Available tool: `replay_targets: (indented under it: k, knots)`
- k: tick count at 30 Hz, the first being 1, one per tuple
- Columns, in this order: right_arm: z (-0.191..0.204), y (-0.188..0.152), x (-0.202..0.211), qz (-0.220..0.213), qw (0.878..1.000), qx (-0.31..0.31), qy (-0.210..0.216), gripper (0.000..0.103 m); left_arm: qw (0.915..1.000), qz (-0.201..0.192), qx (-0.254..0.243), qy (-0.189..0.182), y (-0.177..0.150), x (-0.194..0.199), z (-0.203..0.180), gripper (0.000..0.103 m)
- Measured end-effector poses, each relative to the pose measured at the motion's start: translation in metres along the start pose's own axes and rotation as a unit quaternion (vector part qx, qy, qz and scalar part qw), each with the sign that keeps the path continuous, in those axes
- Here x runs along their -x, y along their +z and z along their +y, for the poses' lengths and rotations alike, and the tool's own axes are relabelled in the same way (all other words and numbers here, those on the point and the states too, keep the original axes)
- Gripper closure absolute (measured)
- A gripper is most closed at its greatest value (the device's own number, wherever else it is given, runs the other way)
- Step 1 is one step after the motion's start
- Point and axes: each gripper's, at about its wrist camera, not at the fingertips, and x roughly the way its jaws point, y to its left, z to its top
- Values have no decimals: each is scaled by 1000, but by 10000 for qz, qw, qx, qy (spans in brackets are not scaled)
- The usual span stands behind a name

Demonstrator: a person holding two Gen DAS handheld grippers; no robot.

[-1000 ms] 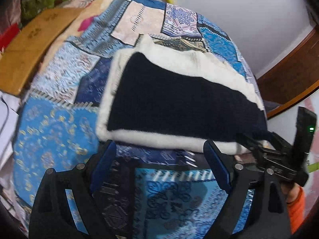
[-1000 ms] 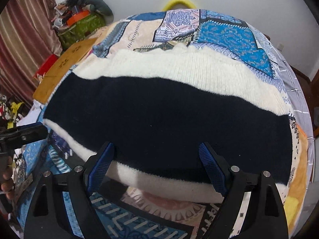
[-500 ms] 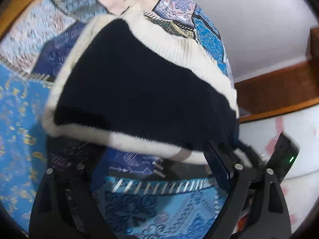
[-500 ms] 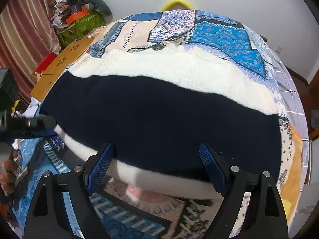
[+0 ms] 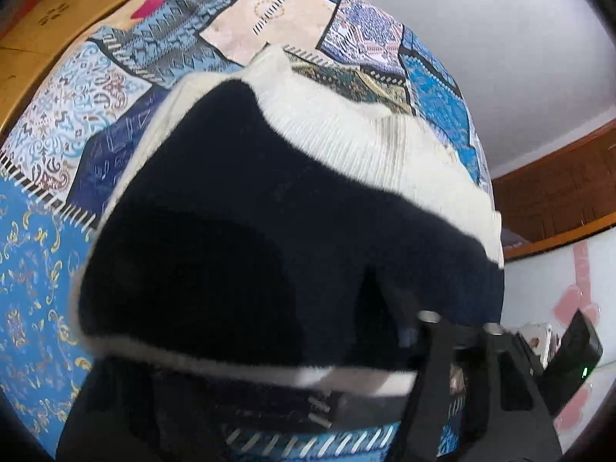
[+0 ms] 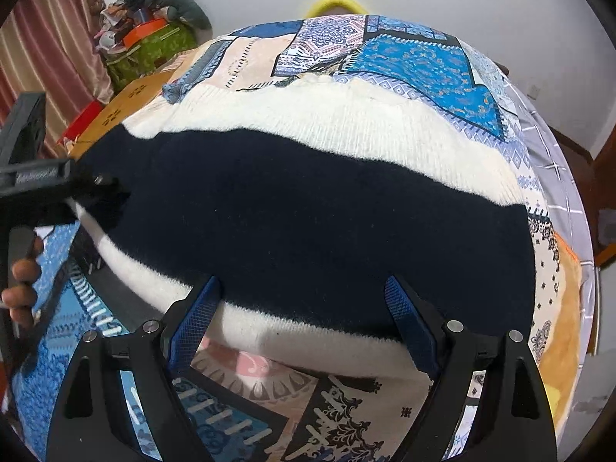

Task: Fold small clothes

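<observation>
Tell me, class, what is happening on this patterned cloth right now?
A person holding tongs in each hand is folding a navy and cream knitted garment spread on a patchwork cloth. The left tongs have just been closing on the garment's left edge, with knit between them, though whether the pads press yet is unclear. The right tongs stand open at the near cream hem, gripping nothing. No fold has been made yet in this step.
</observation>
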Motion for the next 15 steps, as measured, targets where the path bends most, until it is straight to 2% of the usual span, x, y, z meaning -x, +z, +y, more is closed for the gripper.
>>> replay_targets:
  k: [3, 5, 7, 11, 15]
  knots:
    - [-1, 0, 2, 9, 10000, 13, 16, 17, 9996, -203, 204, 76, 11, -1, 3, 67]
    - [-5, 0, 4, 6, 10000, -55, 55, 17, 9991, -265, 318, 100, 15, 0, 6, 73]
    - [-7, 0, 5, 23, 9999, -129, 61, 17, 9988, -307, 357, 125, 18, 1, 9, 76]
    - [-14, 2, 12, 162, 9996, -221, 5, 17, 9989, -421, 78, 177, 16, 10, 6, 79]
    - [-22, 4, 27, 86, 9997, -190, -120, 17, 9977, -608, -44, 288, 17, 28, 10, 80]
